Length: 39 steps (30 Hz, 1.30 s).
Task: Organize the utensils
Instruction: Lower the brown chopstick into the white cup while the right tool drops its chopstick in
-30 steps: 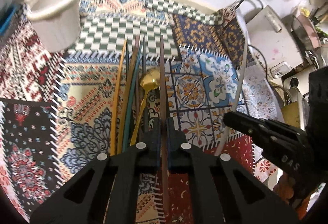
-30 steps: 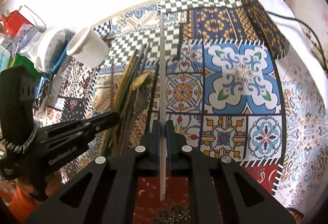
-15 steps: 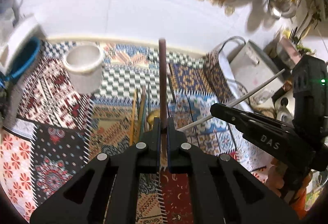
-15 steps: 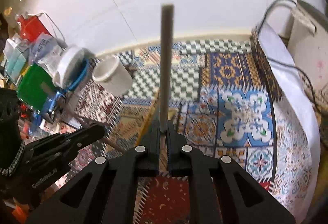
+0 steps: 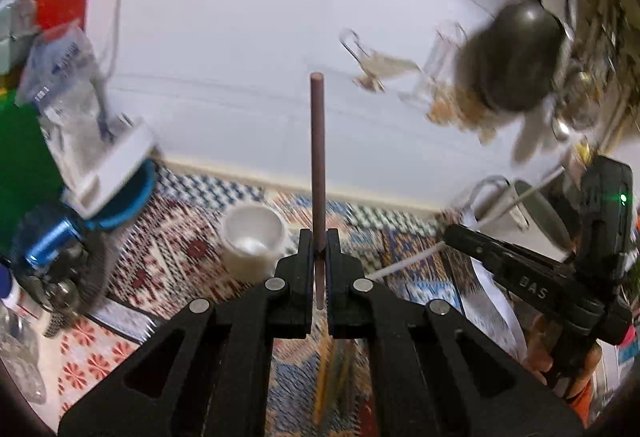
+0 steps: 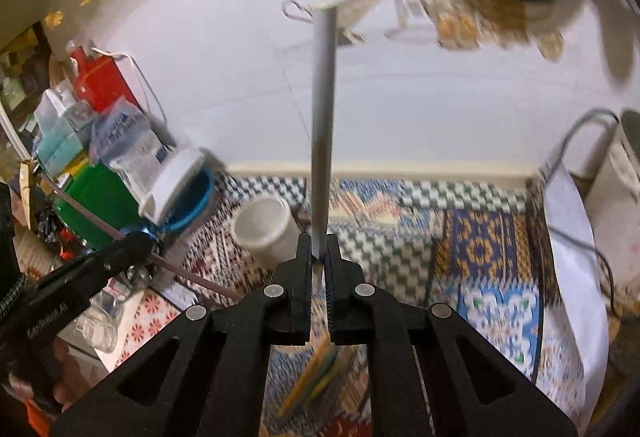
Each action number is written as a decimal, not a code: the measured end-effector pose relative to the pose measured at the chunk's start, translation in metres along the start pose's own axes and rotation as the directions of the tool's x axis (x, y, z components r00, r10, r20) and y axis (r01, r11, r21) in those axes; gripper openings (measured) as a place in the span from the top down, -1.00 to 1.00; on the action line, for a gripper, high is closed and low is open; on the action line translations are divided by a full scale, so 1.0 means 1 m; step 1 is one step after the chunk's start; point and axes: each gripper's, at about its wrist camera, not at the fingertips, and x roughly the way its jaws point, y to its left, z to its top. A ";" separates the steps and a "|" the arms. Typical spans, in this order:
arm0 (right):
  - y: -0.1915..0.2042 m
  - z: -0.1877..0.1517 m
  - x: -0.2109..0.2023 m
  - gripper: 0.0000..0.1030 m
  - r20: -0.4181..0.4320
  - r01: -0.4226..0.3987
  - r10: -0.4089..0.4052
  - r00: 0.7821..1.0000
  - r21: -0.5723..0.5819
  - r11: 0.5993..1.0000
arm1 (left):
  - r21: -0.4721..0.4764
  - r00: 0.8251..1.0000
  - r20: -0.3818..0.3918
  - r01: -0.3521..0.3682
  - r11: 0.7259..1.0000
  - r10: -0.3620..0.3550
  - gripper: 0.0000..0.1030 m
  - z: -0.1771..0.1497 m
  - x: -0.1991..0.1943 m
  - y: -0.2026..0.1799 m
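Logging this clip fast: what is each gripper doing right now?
Left gripper: shut on the brown chopstick.
Right gripper: shut on the grey chopstick.

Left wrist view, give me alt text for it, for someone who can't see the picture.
The left gripper is shut on a brown chopstick that points up toward a white wall. Below and left of it, a white cup stands on a patterned cloth; at right, the right gripper holds a white chopstick.
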 end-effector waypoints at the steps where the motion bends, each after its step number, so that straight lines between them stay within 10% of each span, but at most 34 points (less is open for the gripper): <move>1: 0.002 0.004 0.001 0.89 0.008 -0.006 0.006 1.000 -0.008 1.000 | -0.009 1.000 0.014 -0.011 1.000 0.011 0.94 0.007 -0.002 0.006; 17: 0.045 0.065 0.045 0.89 0.057 -0.130 0.136 0.989 -0.108 0.986 | -0.053 0.987 0.106 -0.117 0.992 0.122 0.94 0.068 0.014 0.048; 39: 0.045 0.021 0.170 0.89 -0.281 -0.136 0.100 0.955 -0.109 0.985 | -0.050 0.967 -0.210 -0.162 0.986 0.148 0.94 0.032 0.149 0.083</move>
